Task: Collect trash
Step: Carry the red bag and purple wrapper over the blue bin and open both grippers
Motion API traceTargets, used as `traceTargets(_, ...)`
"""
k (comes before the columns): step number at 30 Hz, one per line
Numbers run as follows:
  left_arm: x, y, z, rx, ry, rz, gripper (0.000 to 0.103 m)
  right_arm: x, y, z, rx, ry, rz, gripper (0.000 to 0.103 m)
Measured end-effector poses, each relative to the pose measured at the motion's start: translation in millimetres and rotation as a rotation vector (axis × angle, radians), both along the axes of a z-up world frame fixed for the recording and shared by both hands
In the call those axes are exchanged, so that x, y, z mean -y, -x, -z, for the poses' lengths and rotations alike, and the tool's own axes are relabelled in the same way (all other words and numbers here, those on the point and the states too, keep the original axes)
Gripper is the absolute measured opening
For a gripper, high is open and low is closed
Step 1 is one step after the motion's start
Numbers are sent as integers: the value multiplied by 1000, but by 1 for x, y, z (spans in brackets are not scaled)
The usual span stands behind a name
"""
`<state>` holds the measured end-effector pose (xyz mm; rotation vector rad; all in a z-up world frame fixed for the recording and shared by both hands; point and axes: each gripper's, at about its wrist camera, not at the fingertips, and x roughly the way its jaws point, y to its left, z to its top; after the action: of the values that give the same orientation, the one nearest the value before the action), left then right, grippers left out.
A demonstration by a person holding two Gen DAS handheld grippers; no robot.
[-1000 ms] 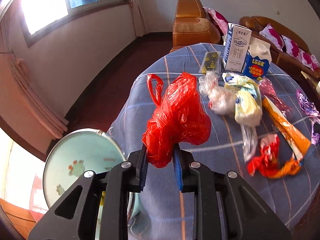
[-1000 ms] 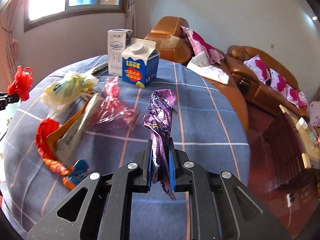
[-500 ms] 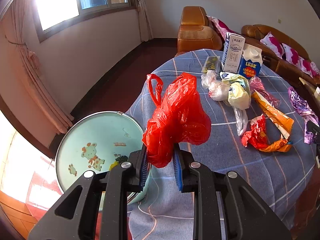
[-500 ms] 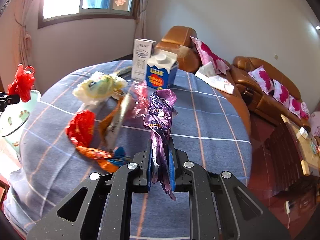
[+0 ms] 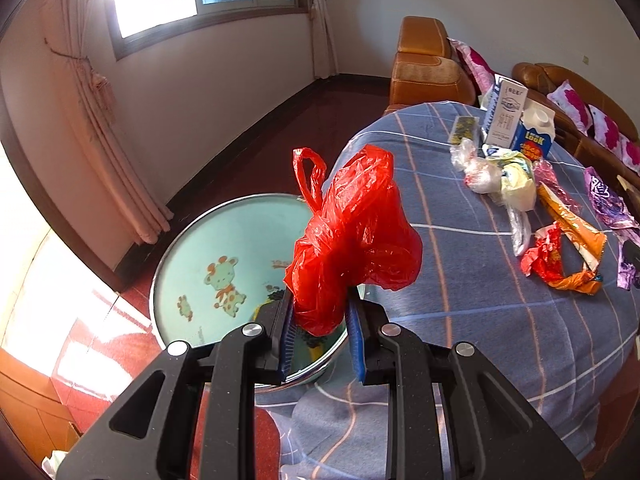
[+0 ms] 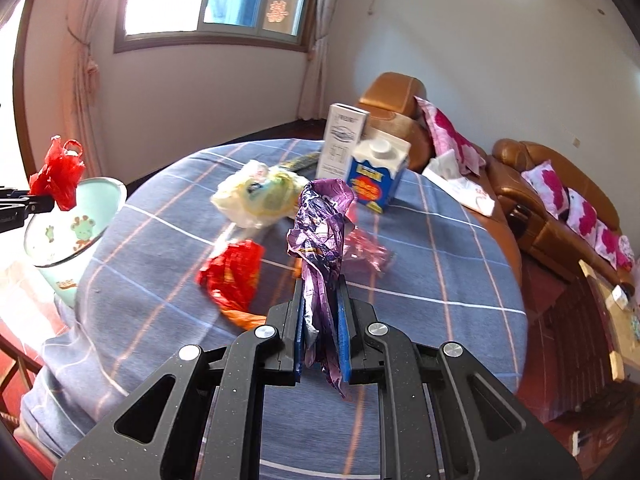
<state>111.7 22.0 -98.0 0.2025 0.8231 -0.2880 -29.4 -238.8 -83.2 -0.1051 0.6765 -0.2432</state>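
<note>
Pale-green enamel basin (image 5: 224, 264) sits lower left, directly beneath the crumpled red plastic bag (image 5: 352, 236) pinched in the left hand-held gripper (image 5: 320, 316); the right hand-held gripper (image 6: 320, 336), clamping a purple foil wrapper (image 6: 320, 232), is farther away over the surface (image 6: 440, 280).

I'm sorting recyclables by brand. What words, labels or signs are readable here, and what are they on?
"LooK": blue carton with white cap, on the table.
"Deer", roughly, cut off at the edge: outside of the pale green bin.
Red paper double-happiness sign: window pane.
Tall white box: printed lines, too small to read.
Purple wrapper and red wrapper: print too crumpled or blurred to read.
</note>
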Motion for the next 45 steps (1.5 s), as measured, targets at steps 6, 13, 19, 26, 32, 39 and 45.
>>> traceTargets(6,-26,2,-1,8,0,-51,22,-30,-17,-2,-1,-9,-82,14)
traceTargets(13,-55,0,6,-11,-4,-117,22,-80,-39,1,-3,-29,-211,14)
traceTargets(19,-74,-1,10,-19,1,-166,22,-118,-57,4,-10,-41,-299,14)
traceTargets(26,-98,-4,18,-35,4,-215,22,-151,-74,12,-31,-35,-374,14)
traceTargets(32,-105,-10,23,-46,10,-232,22,-171,-86,19,-52,-29,-411,14)
traceTargets(39,-106,-18,29,-60,20,-244,23,-188,-97,20,-58,-32,-442,14)
traceTargets(45,-107,-24,34,-70,25,-242,23,-201,-113,27,-72,-26,-464,14)
